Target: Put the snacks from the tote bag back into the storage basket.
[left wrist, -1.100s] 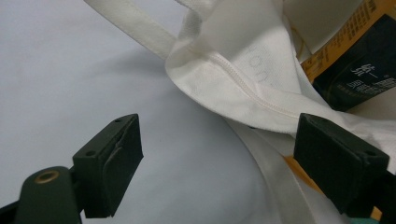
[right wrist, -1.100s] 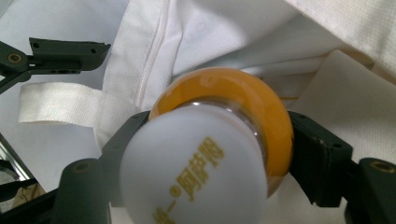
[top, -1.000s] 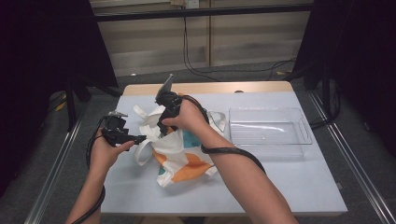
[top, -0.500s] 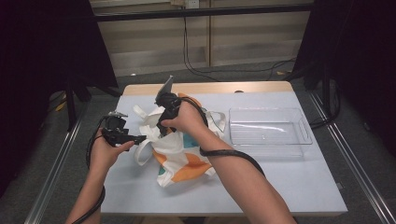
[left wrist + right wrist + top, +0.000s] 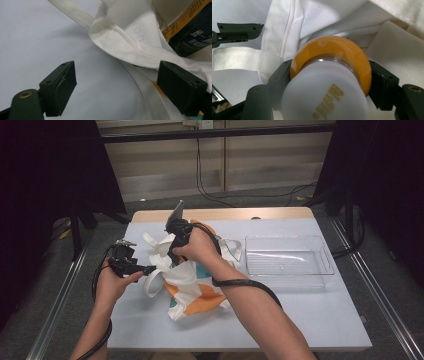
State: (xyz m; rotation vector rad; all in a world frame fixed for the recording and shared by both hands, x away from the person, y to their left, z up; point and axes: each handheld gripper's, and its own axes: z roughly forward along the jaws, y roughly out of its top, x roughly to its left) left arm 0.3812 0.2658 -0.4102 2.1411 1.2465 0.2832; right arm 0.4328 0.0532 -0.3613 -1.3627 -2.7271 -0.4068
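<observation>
1. The desk (image 5: pixel 300 310) carries everything; much of its pale top is bare, mostly at the near right.
2. A white tote bag (image 5: pixel 192 285) with orange and teal print lies crumpled left of centre, its mouth turned toward the far left. A dark packet (image 5: pixel 192 37) with yellow lettering shows inside it in the left gripper view.
3. A clear plastic tray (image 5: pixel 327 270) stands to the right of the bag, apart from it. Nothing seems to lie in it yet.
4. The right gripper (image 5: pixel 174 251) is at the bag's mouth. Its fingers (image 5: pixel 279 77) are clamped on a bottle.
5. The left gripper (image 5: pixel 150 268) is low at the bag's left edge. Its fingers (image 5: pixel 60 87) stand wide, holding nothing, with the bag's hem and a strap (image 5: pixel 75 12) just ahead of them.
6. The bottle (image 5: pixel 329 82), white with an orange cap, sits at the bag's opening in the right gripper's grip.
7. Judging by this, unpacking is at an early stage: the bottle is gripped but not clear of the bag, the tray awaits it, and the packet remains inside.
</observation>
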